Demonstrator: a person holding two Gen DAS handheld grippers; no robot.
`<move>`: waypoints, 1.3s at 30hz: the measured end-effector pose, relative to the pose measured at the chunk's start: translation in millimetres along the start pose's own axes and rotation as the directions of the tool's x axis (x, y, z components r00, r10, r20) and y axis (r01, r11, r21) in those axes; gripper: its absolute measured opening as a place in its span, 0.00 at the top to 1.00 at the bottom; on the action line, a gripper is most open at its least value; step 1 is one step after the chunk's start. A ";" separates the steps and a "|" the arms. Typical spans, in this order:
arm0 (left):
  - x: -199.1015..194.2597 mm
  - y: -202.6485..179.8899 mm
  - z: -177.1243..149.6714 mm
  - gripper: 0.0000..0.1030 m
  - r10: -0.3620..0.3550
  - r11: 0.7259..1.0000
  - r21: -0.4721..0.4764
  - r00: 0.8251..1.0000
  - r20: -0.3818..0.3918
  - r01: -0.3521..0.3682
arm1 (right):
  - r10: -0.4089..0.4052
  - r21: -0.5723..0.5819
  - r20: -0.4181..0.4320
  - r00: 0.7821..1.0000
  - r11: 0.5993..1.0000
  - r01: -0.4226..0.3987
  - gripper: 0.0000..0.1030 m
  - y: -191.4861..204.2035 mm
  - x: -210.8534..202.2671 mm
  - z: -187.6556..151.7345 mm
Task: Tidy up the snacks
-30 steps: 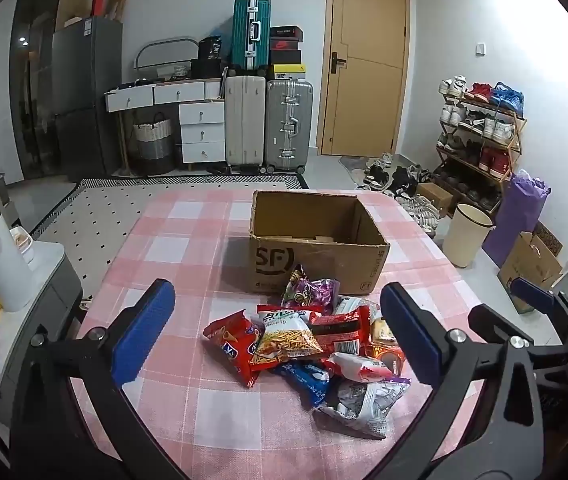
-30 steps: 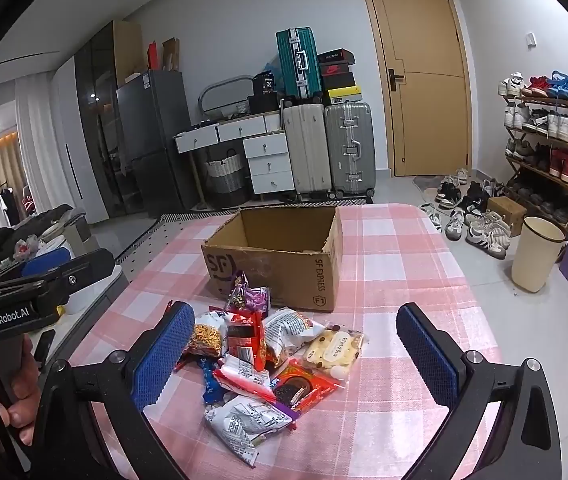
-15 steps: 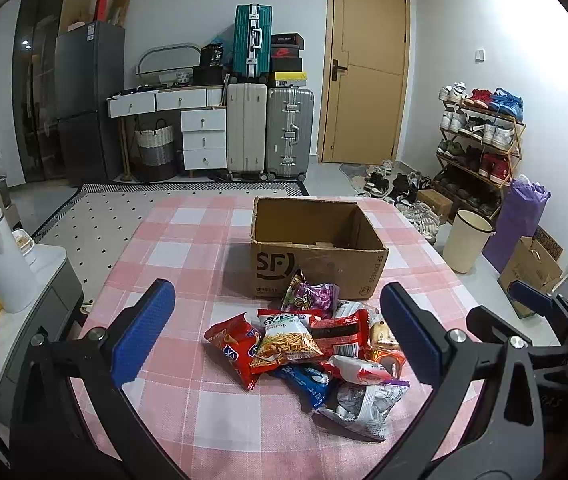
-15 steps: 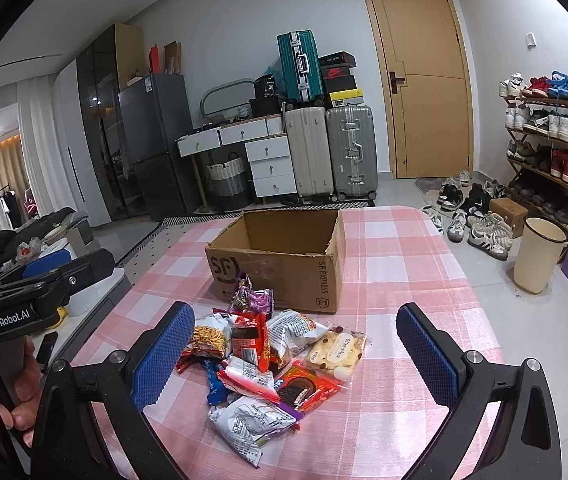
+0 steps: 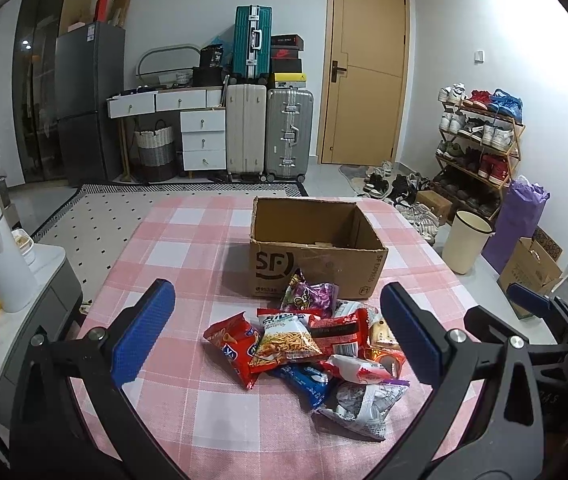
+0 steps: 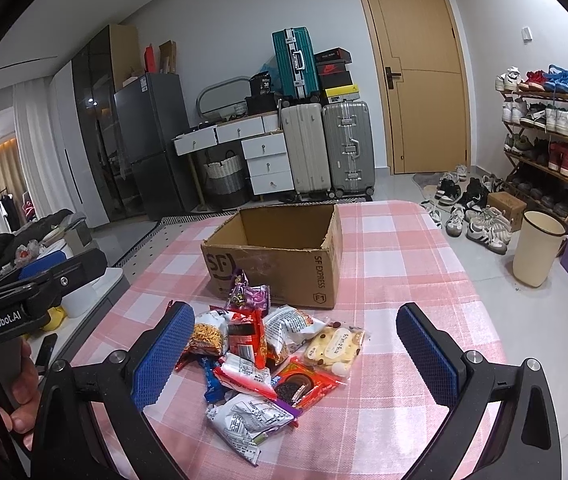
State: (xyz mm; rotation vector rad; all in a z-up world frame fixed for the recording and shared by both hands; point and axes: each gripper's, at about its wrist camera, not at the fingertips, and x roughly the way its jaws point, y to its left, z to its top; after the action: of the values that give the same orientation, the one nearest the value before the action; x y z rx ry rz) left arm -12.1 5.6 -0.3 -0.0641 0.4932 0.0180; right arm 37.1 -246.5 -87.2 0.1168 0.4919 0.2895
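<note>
Bright room light, sharp in the middle.
Bent and stretched near the round black edges. Soft shadow beside the cardboard box (image 5: 316,248) on the checked tablecloth (image 5: 187,240). Small lamp glints on the dark cabinet (image 6: 91,100). No blur.

Snacks (image 5: 312,348) before box (image 5: 316,256), on table (image 5: 171,248)

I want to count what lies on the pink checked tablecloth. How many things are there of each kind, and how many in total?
Snack packets: 10 (they overlap in a pile, so one more may be hidden)
Cardboard box: 1
Total: 11
</note>
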 end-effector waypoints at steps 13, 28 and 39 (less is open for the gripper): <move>2.5 -0.1 -1.3 0.01 -0.006 1.000 -0.003 1.000 -0.013 0.005 | -0.001 0.002 -0.003 1.000 1.000 0.001 0.00 -0.2 2.6 -2.3; 4.1 -0.7 -3.9 0.01 -0.012 1.000 -0.003 1.000 -0.018 0.012 | -0.006 0.001 -0.008 1.000 1.000 0.006 0.00 0.7 3.6 -5.4; 10.6 0.6 -10.3 0.01 -0.017 1.000 -0.013 0.999 -0.038 0.016 | 0.002 -0.006 -0.016 1.000 1.000 -0.002 0.00 0.0 4.4 -10.9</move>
State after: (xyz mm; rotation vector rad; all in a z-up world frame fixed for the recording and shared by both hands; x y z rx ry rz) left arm -7.7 5.5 -14.4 -0.0810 0.5305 0.0036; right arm 35.6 -244.7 -98.7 0.1096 0.5066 0.2938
